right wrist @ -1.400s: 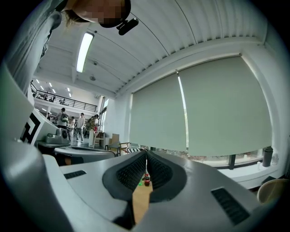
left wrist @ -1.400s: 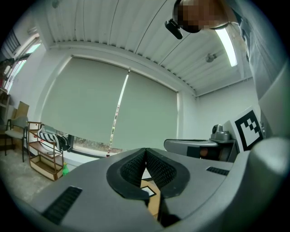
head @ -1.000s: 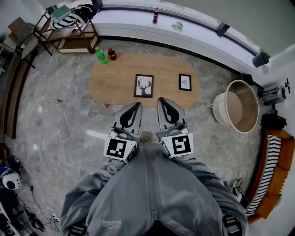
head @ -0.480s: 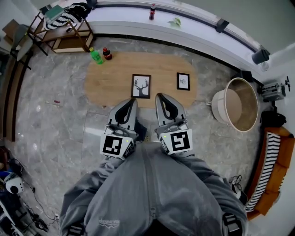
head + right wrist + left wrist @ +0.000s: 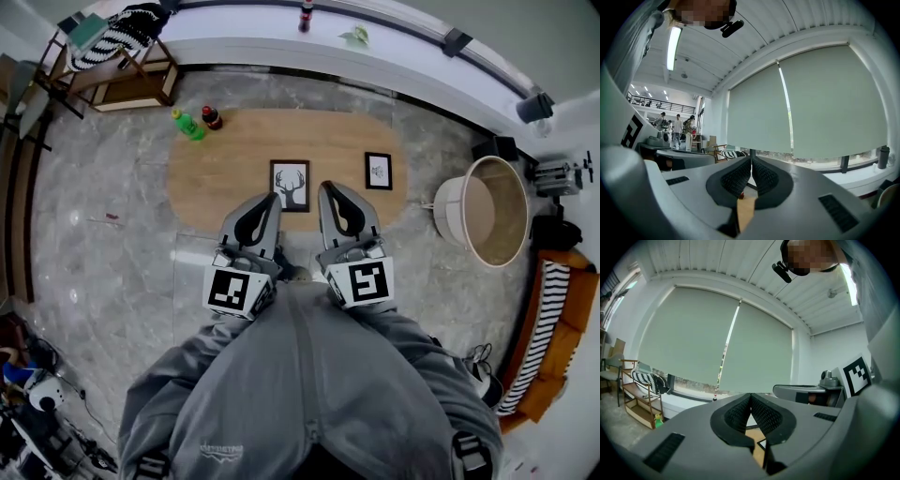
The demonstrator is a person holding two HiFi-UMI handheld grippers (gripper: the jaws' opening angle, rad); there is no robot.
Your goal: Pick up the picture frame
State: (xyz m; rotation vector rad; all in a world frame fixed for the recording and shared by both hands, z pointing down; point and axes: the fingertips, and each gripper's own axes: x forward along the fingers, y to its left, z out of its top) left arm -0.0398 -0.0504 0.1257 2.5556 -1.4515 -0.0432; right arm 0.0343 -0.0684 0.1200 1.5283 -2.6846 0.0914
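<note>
Two black picture frames lie flat on a low oval wooden table (image 5: 225, 159): a larger one with a deer print (image 5: 290, 185) in the middle and a smaller one (image 5: 378, 171) to its right. My left gripper (image 5: 268, 199) and right gripper (image 5: 334, 188) are held side by side, pointing level at the table's near edge. Both are shut and empty. The deer frame lies just beyond and between their tips. In the left gripper view, the left gripper (image 5: 750, 395) has its ribbed pads pressed together; in the right gripper view, the right gripper (image 5: 751, 159) looks the same.
A green bottle (image 5: 182, 123) and a dark red-capped bottle (image 5: 211, 116) stand at the table's far left end. A round cream tub (image 5: 480, 212) sits on the floor to the right. A wooden rack (image 5: 103, 56) stands at the far left, a striped seat (image 5: 547, 337) at the right.
Both grippers have moved forward together toward the table; their tips now reach its near edge by the deer frame. Jaws stayed shut.
</note>
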